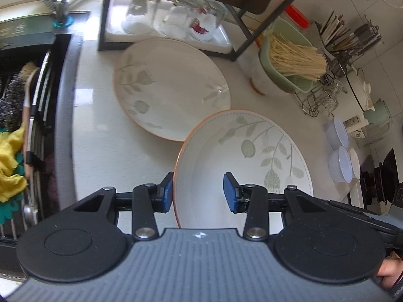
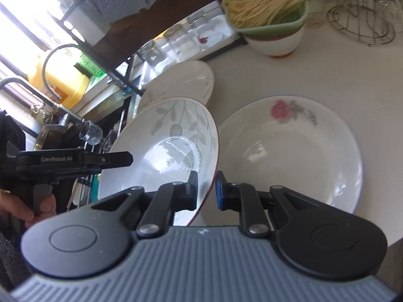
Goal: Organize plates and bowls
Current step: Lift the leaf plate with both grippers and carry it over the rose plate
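I see a white, orange-rimmed leaf-patterned ceramic plate (image 2: 161,151) tilted above the tabletop; its twin (image 1: 171,88) lies flat toward the rack, a white rose-printed plate (image 2: 289,151) beside.

Left wrist cam sits just behind the left gripper (image 1: 198,196) & looks steeply down over the white counter (image 1: 100,136), sink edge at pic's left, back rack at top. It's very close to the leaf plate (image 1: 252,151) under its jaws. Right wrist cam sits behind the right gripper (image 2: 207,188), also looks down but more sideways, toward the sink side, close to the same leaf plate (image 2: 161,146). Both views share that plate, the 2nd leaf plate (image 1: 171,88) (image 2: 181,80) behind it & the green noodle bowl (image 1: 289,73) (image 2: 267,12).
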### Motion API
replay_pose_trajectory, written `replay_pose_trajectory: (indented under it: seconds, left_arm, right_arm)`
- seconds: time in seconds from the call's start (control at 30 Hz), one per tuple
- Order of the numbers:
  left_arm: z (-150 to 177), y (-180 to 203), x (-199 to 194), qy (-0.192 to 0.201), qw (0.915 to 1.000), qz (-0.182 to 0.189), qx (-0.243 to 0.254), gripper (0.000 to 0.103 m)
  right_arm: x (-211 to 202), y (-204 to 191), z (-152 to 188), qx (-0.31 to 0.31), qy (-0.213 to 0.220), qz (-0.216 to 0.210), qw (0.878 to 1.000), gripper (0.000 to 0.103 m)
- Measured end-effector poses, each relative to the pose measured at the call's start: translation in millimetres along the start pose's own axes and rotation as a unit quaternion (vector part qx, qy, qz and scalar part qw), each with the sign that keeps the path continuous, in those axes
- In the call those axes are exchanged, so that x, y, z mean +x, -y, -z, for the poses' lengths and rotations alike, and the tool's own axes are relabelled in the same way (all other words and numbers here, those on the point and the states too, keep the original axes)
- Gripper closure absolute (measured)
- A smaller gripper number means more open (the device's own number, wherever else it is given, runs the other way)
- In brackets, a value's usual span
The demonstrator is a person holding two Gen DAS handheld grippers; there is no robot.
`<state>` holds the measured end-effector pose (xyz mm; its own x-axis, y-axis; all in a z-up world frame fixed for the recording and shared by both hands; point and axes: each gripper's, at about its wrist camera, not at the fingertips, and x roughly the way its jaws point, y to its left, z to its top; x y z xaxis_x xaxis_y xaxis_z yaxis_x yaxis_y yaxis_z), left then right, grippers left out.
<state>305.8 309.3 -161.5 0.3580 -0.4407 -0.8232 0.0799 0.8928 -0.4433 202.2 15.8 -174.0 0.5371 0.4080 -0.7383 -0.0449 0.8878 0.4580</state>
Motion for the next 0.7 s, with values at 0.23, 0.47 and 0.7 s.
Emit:
replay_pose_trajectory:
  seconds: [0.23, 0.47, 0.7]
  left_arm:
    - [-6, 27, 31, -0.021, 0.9997, -0.013, 0.001, 0.058]
    - [-9, 45, 47, -0.020, 0.9993, -0.031, 0.008, 0.058]
    - [-9, 59, 56, -0.028, 0.9983, -0.049, 0.018, 0.058]
  right_arm:
    - [-3, 35, -5, -0.001, -0.003, 0.013, 1.000, 0.085]
    - [1, 61, -6, 0.006, -0.015, 0.016, 1.000, 0.085]
    - [10, 77, -4, 0.010, -0.029, 0.014, 0.999, 0.085]
